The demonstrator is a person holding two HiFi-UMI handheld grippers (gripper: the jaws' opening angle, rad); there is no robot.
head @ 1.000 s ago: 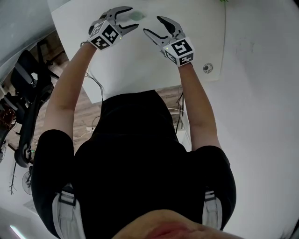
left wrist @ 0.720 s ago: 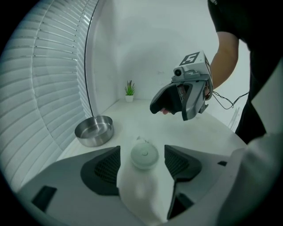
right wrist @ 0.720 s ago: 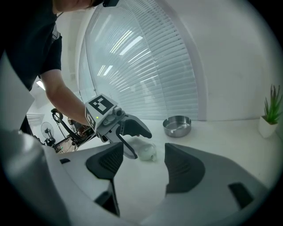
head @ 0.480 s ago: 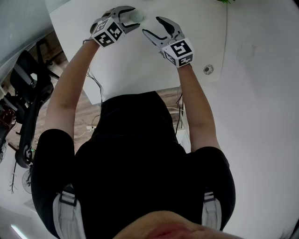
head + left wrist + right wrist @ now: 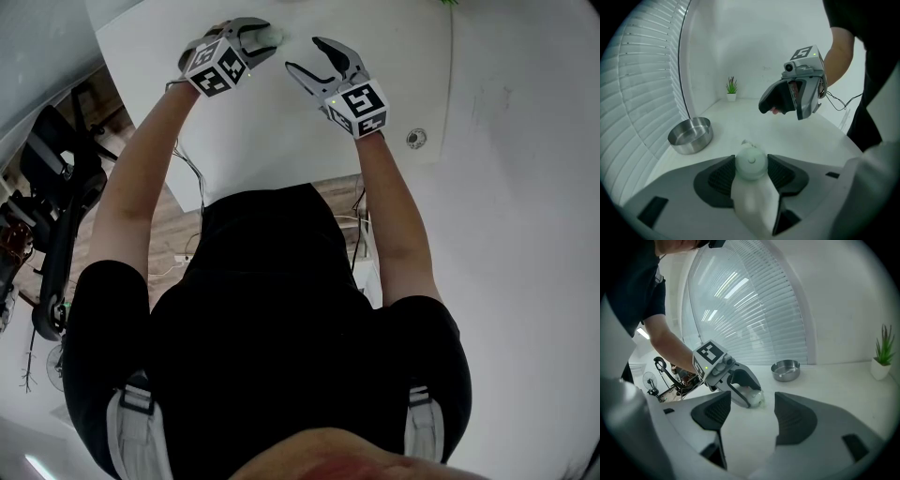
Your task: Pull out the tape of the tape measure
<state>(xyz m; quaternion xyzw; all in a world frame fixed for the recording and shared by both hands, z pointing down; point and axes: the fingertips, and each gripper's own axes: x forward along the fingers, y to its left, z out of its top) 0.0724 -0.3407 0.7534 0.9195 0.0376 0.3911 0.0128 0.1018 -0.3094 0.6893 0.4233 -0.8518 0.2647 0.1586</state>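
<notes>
Having just closed, left gripper [image 5: 751, 161] fingers [image 5: 723, 177] clasp a round pale-green tape measure [image 5: 751, 166]; right gripper [image 5: 303, 53] gapes.

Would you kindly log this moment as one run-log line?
left gripper: jaws just closing, pads on pale green round tape measure | right gripper: open, empty, nearby | pull: not yet begun

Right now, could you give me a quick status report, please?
Left hand-held gripper: jaws just closing onto pale green round tape measure. Right hand-held gripper open, empty. Round steel bowl well aside.
</notes>
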